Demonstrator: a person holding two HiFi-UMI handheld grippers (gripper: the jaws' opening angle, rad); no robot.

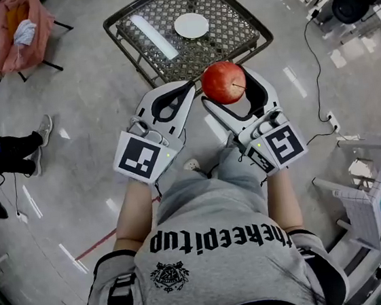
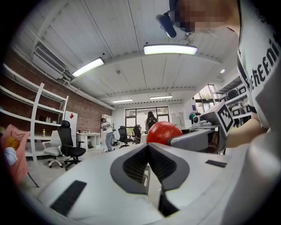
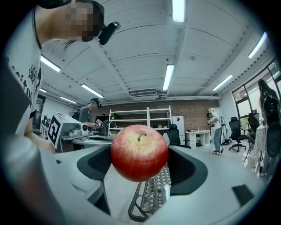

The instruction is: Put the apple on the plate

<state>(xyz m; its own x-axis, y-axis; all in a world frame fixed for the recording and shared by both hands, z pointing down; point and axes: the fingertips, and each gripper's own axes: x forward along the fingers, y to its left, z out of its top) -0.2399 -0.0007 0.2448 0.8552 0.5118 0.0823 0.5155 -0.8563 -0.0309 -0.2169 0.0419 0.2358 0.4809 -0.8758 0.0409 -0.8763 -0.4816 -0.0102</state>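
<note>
A red apple (image 1: pixel 223 82) sits between the jaws of my right gripper (image 1: pixel 227 86), which is shut on it; in the right gripper view the apple (image 3: pixel 139 152) fills the gap with its stem facing the camera. My left gripper (image 1: pixel 186 87) is beside it on the left, jaws closed together with nothing in them. From the left gripper view the apple (image 2: pixel 163 132) shows just past the joined tips of the left gripper (image 2: pixel 148 146). The white plate (image 1: pixel 191 25) lies on a metal mesh table (image 1: pixel 230 24) ahead of both grippers, some way off.
A long white strip (image 1: pixel 153 36) lies on the mesh table left of the plate. A pink cloth on a chair (image 1: pixel 22 27) is at far left, a person's legs (image 1: pixel 13 155) at left. Cables and a white crate (image 1: pixel 372 182) are at right.
</note>
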